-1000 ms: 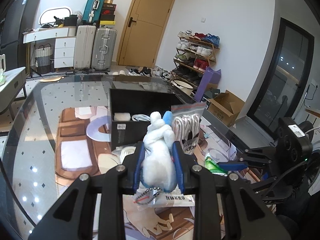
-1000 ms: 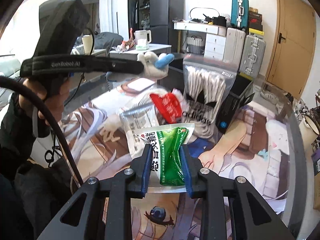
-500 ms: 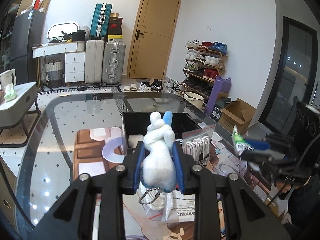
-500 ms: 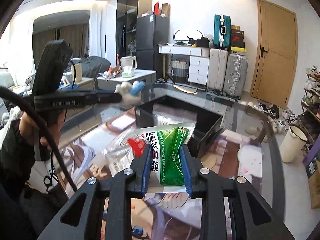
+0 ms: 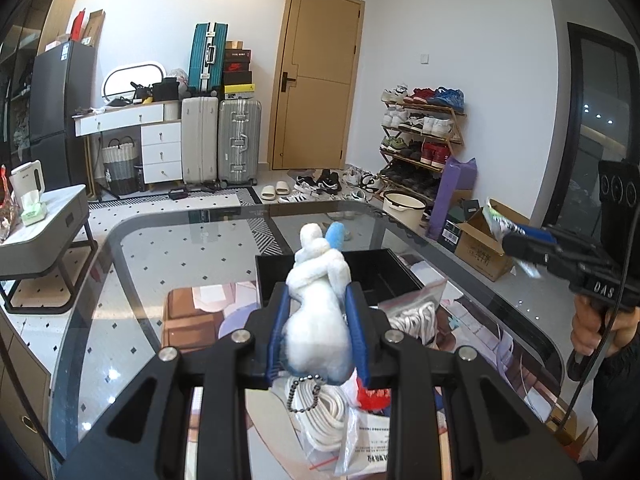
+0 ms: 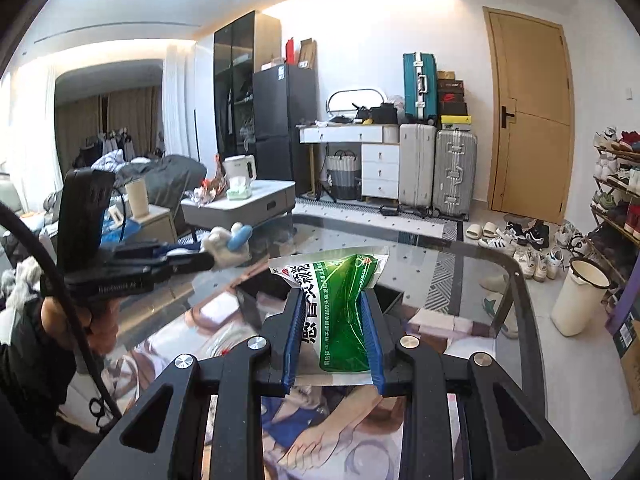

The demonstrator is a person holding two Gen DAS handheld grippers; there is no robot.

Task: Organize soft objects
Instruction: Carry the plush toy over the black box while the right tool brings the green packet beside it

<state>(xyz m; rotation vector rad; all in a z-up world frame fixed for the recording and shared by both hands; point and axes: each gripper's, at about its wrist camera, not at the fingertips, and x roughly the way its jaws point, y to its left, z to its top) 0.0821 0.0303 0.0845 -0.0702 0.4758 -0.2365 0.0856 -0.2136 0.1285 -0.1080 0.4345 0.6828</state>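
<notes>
— What's each gripper holding?
— The left gripper [image 5: 318,312] pinches a white plush toy [image 5: 316,320]; the right gripper [image 6: 334,332] pinches a green packet [image 6: 340,312]. Both are held above the tabletop [image 5: 140,264].
— Anything below?
— A black box [image 5: 376,272] just ahead, bagged white cords [image 5: 412,320] beside it. Both grippers tilt slightly downward.

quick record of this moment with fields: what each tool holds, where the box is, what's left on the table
left tool: shut on white plush toy
right tool: shut on green sachet
black box: open, on glass table, beyond the plush toy
left on table: bagged white cords, other packets near the left tool
</notes>
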